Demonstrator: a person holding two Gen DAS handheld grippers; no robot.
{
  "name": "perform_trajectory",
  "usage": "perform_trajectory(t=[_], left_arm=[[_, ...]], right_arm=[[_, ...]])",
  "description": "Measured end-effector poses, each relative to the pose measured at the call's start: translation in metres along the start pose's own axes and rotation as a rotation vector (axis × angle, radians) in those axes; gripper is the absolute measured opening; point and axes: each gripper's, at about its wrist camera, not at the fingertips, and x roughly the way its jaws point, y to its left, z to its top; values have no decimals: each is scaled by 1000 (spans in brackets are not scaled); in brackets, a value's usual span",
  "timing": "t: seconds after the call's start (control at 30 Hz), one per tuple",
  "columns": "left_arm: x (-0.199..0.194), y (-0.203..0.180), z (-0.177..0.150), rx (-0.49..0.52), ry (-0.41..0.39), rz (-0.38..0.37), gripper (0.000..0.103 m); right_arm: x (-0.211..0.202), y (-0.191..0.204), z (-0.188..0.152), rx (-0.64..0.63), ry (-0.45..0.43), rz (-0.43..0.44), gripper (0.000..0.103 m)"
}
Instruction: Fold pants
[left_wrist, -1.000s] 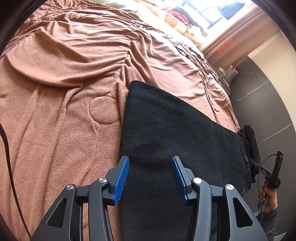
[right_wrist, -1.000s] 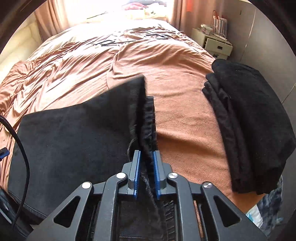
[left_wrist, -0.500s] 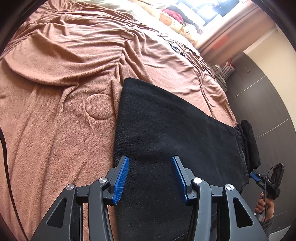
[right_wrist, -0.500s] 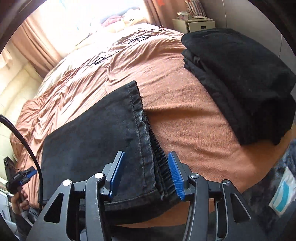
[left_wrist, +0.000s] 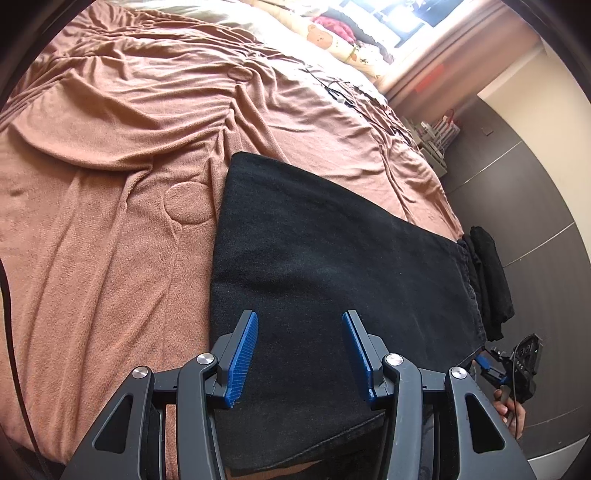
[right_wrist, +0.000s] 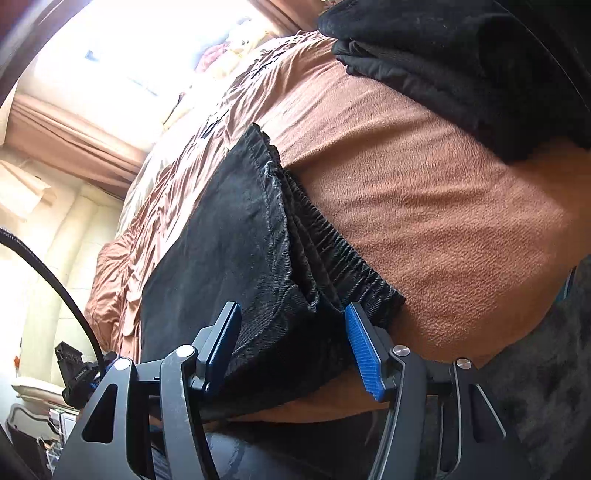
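Black pants (left_wrist: 325, 266) lie folded flat on the brown bed cover. My left gripper (left_wrist: 300, 356) hovers open above their near end, nothing between its blue pads. In the right wrist view the pants' hem and elastic waistband end (right_wrist: 266, 251) sits at the bed's edge. My right gripper (right_wrist: 293, 347) is low at that corner, its jaws opening, the cloth lying between the pads without being pressed. The right gripper (left_wrist: 517, 365) and the hand holding it show at the far right of the left wrist view.
A stack of folded black clothes (right_wrist: 461, 62) (left_wrist: 487, 280) rests beside the pants' waistband end. The brown bed cover (left_wrist: 110, 184) spreads wrinkled to the left and back. Pillows and a bright window (left_wrist: 369, 37) are beyond. Dark wall panels (left_wrist: 535, 184) stand to the right.
My right gripper has let go of the pants' end, its jaws have spread, and it has sunk toward the bed edge while rolling. The left gripper rose a little, still open.
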Motion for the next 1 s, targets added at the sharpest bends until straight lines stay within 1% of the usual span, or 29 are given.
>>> perform_trajectory(t=[0.1,0.2,0.3,0.37,0.5,0.63,0.67,0.7,0.73,0.77,0.8,0.87,1.0], left_arm=[[-5,0,-5,-3,-2,5,50],[-7,1,-10,-11,-2,2,50],[-7,1,-14,-13,-1,8,50],[-5,1,-17,-21,7,10,50],[-4,1,-22,-25,16,16,50],[-3,0,-26,-24,22,29,50],[-2,0,-27,-25,24,33,50],[0,1,-28,-25,27,37,50],[1,1,-29,-25,30,43,50],[4,2,-30,-27,34,50,50],[6,4,-31,-29,39,61,50],[11,7,-33,-35,46,86,50],[15,14,-39,-48,64,110,50]], right_arm=[[0,-17,-4,70,-9,81,57],[-4,-36,-6,156,-28,176,57],[-2,-50,-11,228,-27,278,57],[0,-55,-12,258,-25,319,57],[15,-59,-20,284,-7,305,57],[22,-57,-20,300,-24,297,56],[20,-58,-18,297,-34,293,46],[17,-56,-16,287,-45,291,33],[14,-53,-15,275,-53,284,28],[11,-53,-13,268,-62,276,19],[9,-52,-12,262,-67,275,16],[8,-51,-10,252,-69,270,16],[22,-42,-11,225,-45,179,16]])
